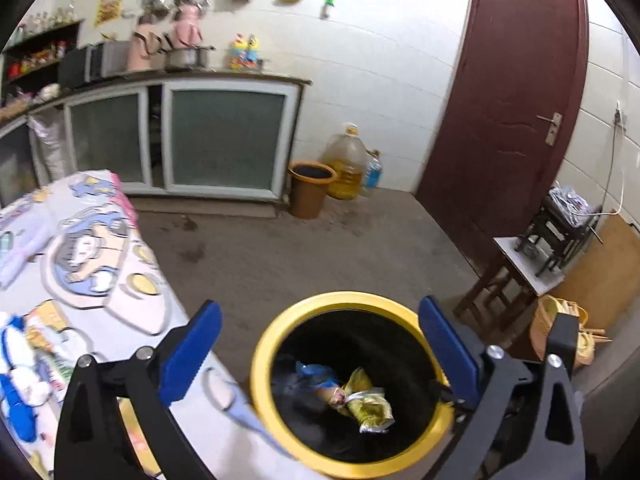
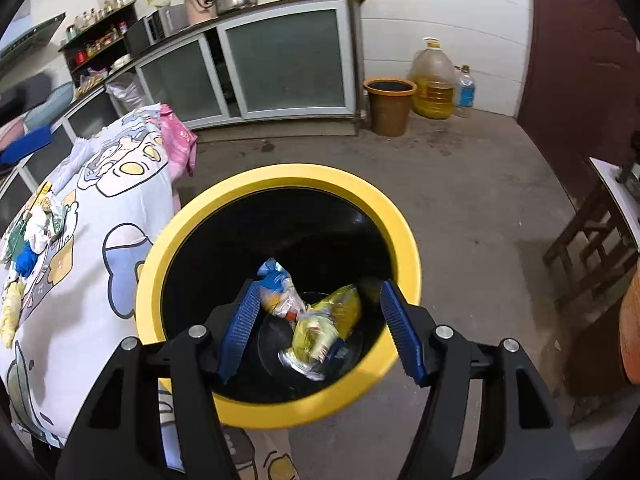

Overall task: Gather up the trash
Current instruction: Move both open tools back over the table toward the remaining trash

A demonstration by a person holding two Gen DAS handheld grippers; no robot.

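A yellow-rimmed black trash bin (image 1: pixel 264 364) (image 2: pixel 404 236) stands on the floor beside a table with a cartoon-print cloth (image 1: pixel 100 264) (image 2: pixel 120 200). Inside lie a yellow snack wrapper (image 1: pixel 370 404) (image 2: pixel 324 328) and a blue-and-white wrapper (image 1: pixel 316 372) (image 2: pixel 278 284). My left gripper (image 1: pixel 320 322) is open and empty above the bin's near side. My right gripper (image 2: pixel 318 304) is open and empty right over the bin's mouth. More trash lies on the table: blue and white scraps (image 1: pixel 16 380) (image 2: pixel 30 248) and a yellow piece (image 2: pixel 10 312).
A kitchen counter with glass-door cabinets (image 1: pixel 224 140) (image 2: pixel 280 60) lines the far wall. A brown bucket (image 1: pixel 310 188) (image 2: pixel 390 106), an oil jug (image 1: pixel 346 164) and a water bottle (image 1: pixel 372 172) stand by it. A dark red door (image 1: pixel 512 100) and wooden stools (image 1: pixel 516 276) are at right.
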